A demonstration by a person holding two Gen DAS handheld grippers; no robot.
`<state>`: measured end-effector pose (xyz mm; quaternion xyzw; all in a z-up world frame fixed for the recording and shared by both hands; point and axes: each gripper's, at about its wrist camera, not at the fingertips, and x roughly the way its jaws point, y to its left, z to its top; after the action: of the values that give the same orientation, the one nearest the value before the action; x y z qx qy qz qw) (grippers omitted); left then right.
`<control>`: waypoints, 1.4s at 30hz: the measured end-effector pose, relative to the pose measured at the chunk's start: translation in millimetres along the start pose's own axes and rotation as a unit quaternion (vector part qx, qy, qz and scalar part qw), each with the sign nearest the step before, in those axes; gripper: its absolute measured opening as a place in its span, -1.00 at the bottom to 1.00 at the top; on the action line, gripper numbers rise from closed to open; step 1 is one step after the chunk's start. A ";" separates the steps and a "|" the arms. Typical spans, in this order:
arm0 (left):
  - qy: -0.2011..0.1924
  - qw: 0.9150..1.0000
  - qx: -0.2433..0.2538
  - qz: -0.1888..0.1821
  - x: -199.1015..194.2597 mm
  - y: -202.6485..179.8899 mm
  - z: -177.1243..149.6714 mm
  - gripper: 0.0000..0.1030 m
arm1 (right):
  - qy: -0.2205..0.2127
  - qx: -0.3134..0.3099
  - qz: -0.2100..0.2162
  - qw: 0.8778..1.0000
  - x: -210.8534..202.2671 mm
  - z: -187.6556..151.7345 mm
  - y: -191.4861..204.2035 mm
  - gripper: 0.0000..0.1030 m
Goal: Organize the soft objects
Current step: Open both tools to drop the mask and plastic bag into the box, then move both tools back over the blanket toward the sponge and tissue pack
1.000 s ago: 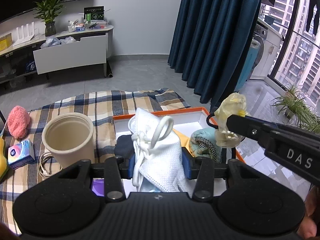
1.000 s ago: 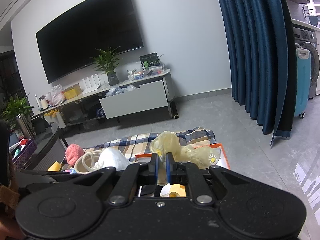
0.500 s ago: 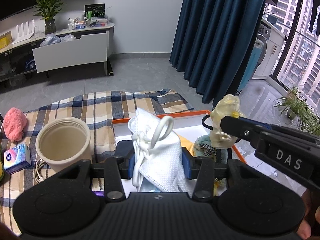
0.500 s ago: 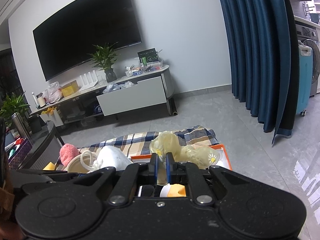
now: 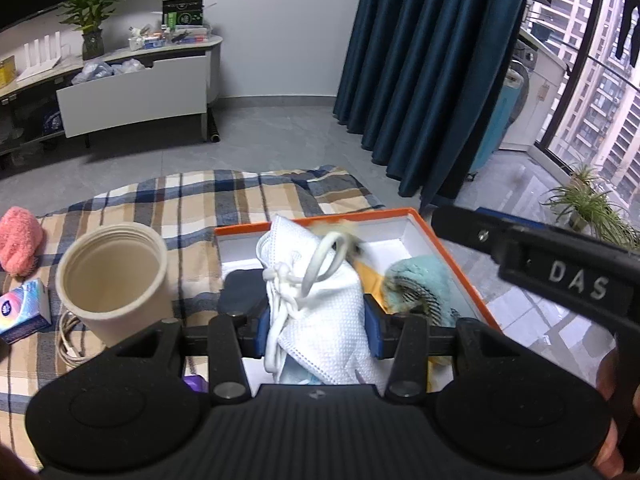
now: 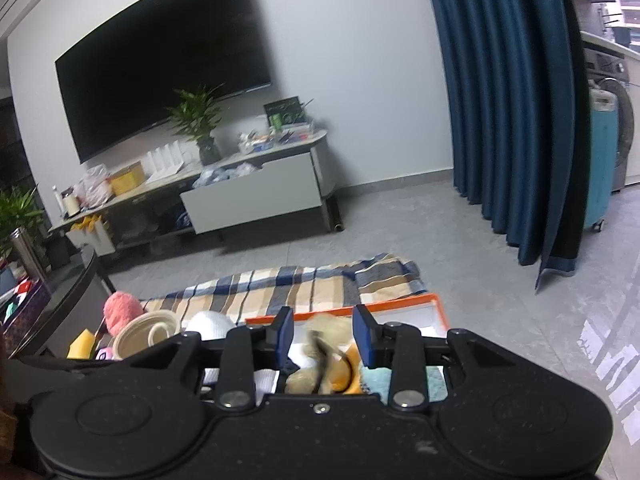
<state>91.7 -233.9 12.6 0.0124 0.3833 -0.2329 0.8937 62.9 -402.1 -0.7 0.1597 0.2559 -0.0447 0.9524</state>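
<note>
Since 0.5 s ago the right gripper (image 6: pixel 324 330) has let go: its blue pads, then pinched on the pale yellow toy (image 6: pixel 326 330), now stand wide apart w/ nothing between them. Toy shows as a motion-blurred tan smear below the pads, over the box (image 6: pixel 434 310); whether it has landed can't be told. In the left view it's only a blurred streak behind the mask (image 5: pixel 320 308), no longer up at the right gripper's tip. Left gripper (image 5: pixel 318 318) hasn't changed, pads closed on the mask & holding it above the box. Mask is white, woven/dimpled fabric, crumpled, w/ thick white ear loops knotted at the front. Box is shallow, rectangular, orange rim, white inside, on a plaid cloth (image 5: pixel 224 200); a teal fuzzy cloth (image 5: pixel 420 276) & sth orange lie inside. Beige ribbed cup (image 5: pixel 114 276) stands left of box, pink fluffy ball (image 5: pixel 18 238) further left, tissue pack (image 5: pixel 24 310) near it.
</note>
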 end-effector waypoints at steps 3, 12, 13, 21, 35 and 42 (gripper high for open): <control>0.009 0.999 0.001 -0.032 1.4 -5.7 -2.2 -0.01 | -0.005 0.007 -0.002 1.000 -7.3 1.5 -4.5 -0.16; -0.012 1.000 0.001 -0.028 -14.3 -6.3 -1.9 0.44 | -0.016 -0.001 0.000 1.000 -29.0 3.1 -1.3 -0.15; -0.014 1.000 0.000 -0.018 -16.4 -4.3 -1.3 0.44 | -0.017 -0.002 0.003 1.000 -31.0 3.1 0.0 -0.14; -0.026 0.998 -0.008 0.049 -43.1 16.2 -3.6 0.51 | -0.011 -0.017 0.015 1.000 -41.6 -1.6 20.3 0.12; -0.038 0.994 -0.026 0.098 -75.0 47.5 -12.9 0.55 | -0.001 -0.050 0.050 0.998 -48.1 -5.8 66.4 0.18; -0.042 0.992 -0.039 0.110 -85.9 65.8 -17.1 0.56 | 0.011 -0.064 0.066 0.996 -44.3 -10.5 88.3 0.18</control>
<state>56.8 -136.9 49.6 0.0094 0.3503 -0.1181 0.9291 34.3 -315.1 37.8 0.1151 0.2579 0.0365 0.9586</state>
